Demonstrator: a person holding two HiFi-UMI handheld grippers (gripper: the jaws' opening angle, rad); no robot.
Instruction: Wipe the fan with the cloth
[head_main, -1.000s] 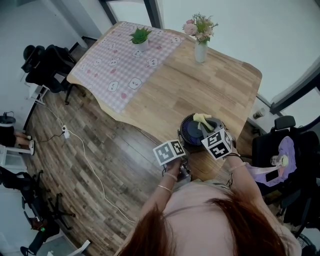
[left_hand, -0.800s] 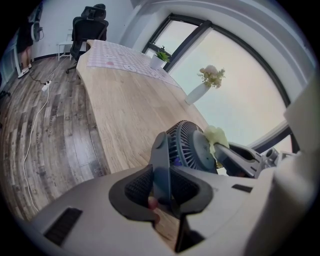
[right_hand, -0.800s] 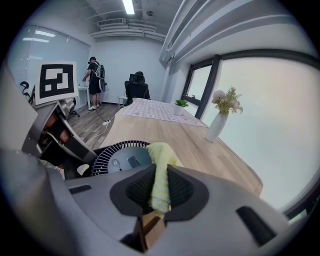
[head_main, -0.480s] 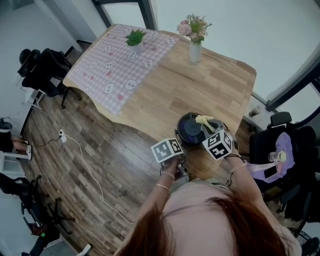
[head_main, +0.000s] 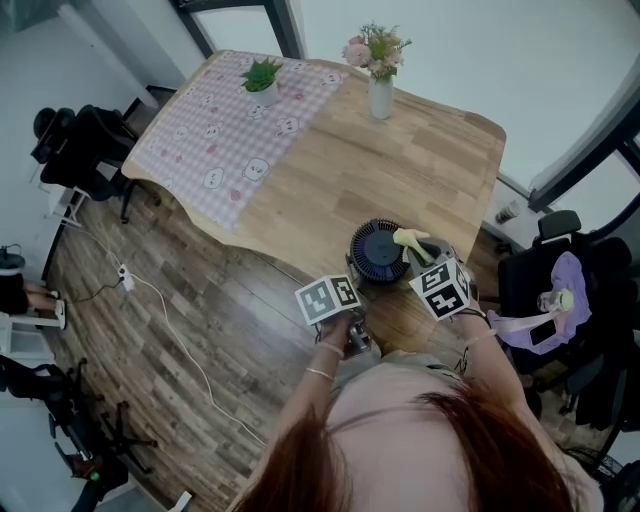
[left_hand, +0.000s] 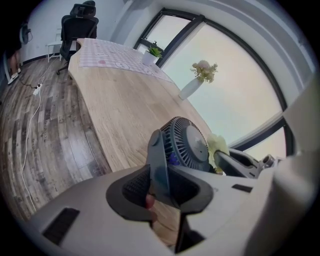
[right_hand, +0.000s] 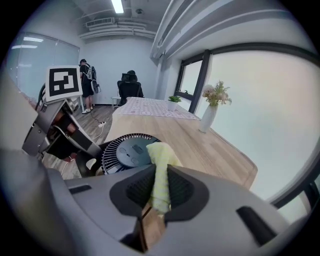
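Note:
A small dark round fan (head_main: 379, 251) lies face up near the front edge of the wooden table (head_main: 420, 160). My left gripper (left_hand: 162, 184) is shut on the fan's dark stand bar (left_hand: 157, 160), at the fan's near left side (head_main: 352, 300). My right gripper (right_hand: 159, 187) is shut on a yellow cloth (right_hand: 161, 165), which drapes over the fan's right rim (head_main: 411, 240). The fan's grille and centre hub (right_hand: 131, 149) show in the right gripper view. The grille (left_hand: 189, 145) also shows in the left gripper view, with the cloth (left_hand: 218, 149) behind it.
A white vase of flowers (head_main: 380, 92), a potted plant (head_main: 262, 76) and a checkered tablecloth (head_main: 225, 125) sit at the table's far end. Black office chairs stand at the left (head_main: 80, 150) and right (head_main: 560, 300). A cable (head_main: 170, 320) runs across the floor. A person (right_hand: 87, 82) stands far back.
The head view has drifted, so the table sits slightly further left. The cloth has slid a little toward the fan's right rim. Both grips are unchanged.

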